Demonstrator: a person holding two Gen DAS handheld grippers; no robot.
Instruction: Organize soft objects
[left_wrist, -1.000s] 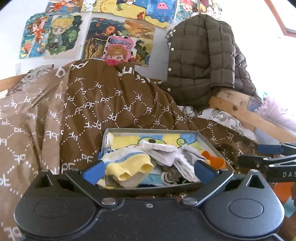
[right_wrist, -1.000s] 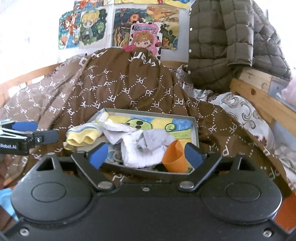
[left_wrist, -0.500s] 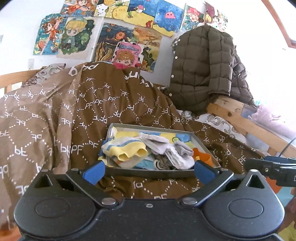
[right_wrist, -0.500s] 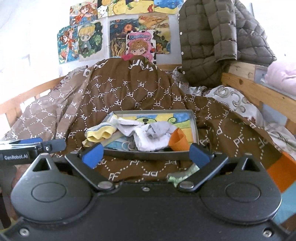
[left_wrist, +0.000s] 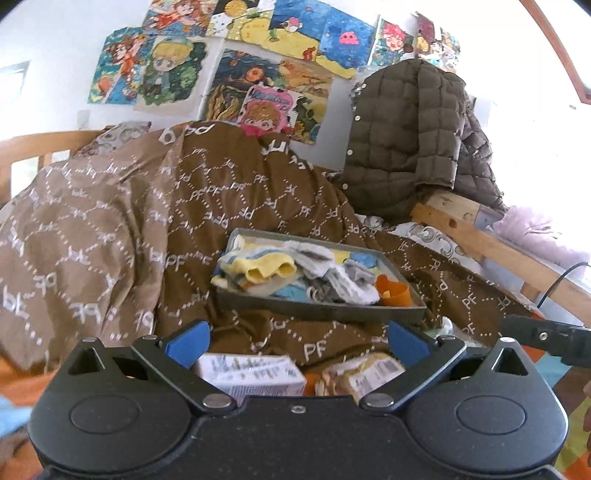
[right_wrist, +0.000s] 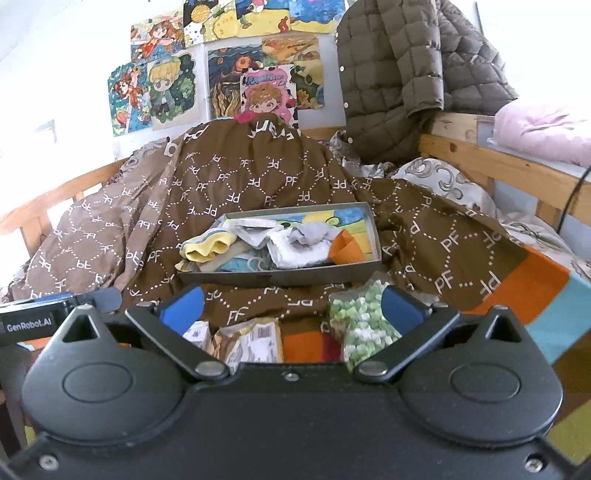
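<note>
A shallow grey tray (left_wrist: 317, 308) (right_wrist: 280, 274) rests on a brown patterned duvet on the bed. It holds several socks: a yellow and white one (left_wrist: 264, 269) (right_wrist: 207, 248), white and grey ones (left_wrist: 351, 282) (right_wrist: 303, 245), and an orange one (left_wrist: 393, 291) (right_wrist: 345, 248). My left gripper (left_wrist: 297, 341) stands open, well back from the tray, empty. My right gripper (right_wrist: 291, 306) is open too, also back from the tray. Each gripper shows at the edge of the other's view.
Close under the grippers lie a white carton (left_wrist: 251, 374), a tan snack packet (left_wrist: 364, 371) (right_wrist: 255, 341) and a bag of green and white pieces (right_wrist: 360, 319). A quilted olive jacket (left_wrist: 413, 140) hangs over the wooden bed frame (left_wrist: 491, 242). Cartoon posters cover the wall.
Both grippers have drawn back from the tray, which now looks smaller and farther off. The carton, the packet and the green bag have come into view near the fingers.
</note>
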